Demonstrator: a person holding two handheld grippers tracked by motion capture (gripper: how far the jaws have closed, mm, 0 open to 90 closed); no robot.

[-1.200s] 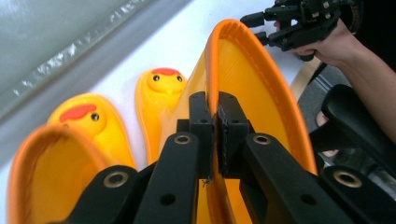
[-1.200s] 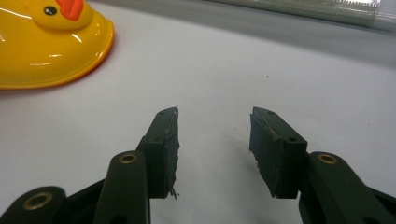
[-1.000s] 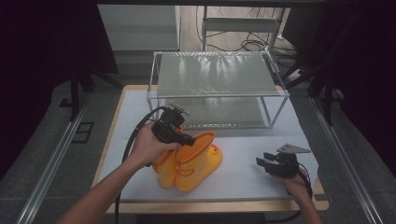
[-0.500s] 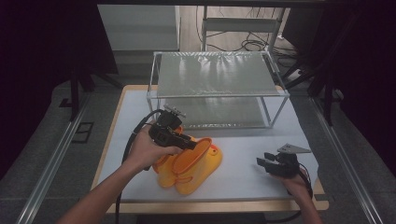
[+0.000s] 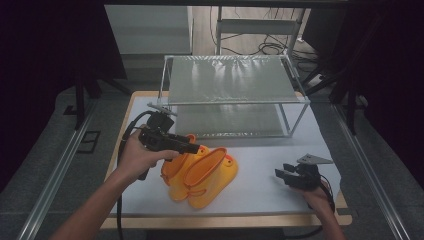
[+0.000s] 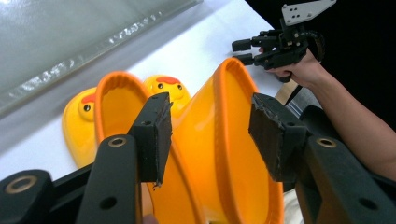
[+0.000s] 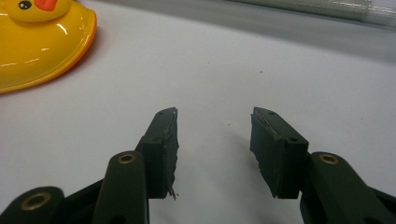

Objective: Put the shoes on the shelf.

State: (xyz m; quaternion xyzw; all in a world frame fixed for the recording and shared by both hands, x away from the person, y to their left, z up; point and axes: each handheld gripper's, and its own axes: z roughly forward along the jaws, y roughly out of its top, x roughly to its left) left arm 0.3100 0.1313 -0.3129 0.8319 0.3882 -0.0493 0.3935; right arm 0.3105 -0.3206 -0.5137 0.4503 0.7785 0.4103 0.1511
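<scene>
Two yellow duck-faced rain boots lie side by side on the white table top, the left boot (image 5: 175, 167) (image 6: 112, 107) beside the right boot (image 5: 212, 175) (image 6: 229, 140). My left gripper (image 5: 196, 148) (image 6: 210, 121) hovers over their openings. Its jaws have just been opening and now stand wide apart, with the right boot's rim between the pads but untouched. My right gripper (image 5: 280, 175) (image 7: 214, 135) (image 6: 243, 51) rests open near the table's front right with nothing between its fingers. The right gripper view catches a boot toe (image 7: 37, 42) at its upper left.
A metal wire rack with two mesh shelves (image 5: 235, 80) stands across the back of the table (image 5: 300, 150). Bare white surface lies between the boots and my right gripper. Dark floor and rails flank the table.
The left gripper's jaws opened and let go of the boot's rim. The left hand shifted slightly right and up, and the boots settled lower on the table. The right gripper kept still.
</scene>
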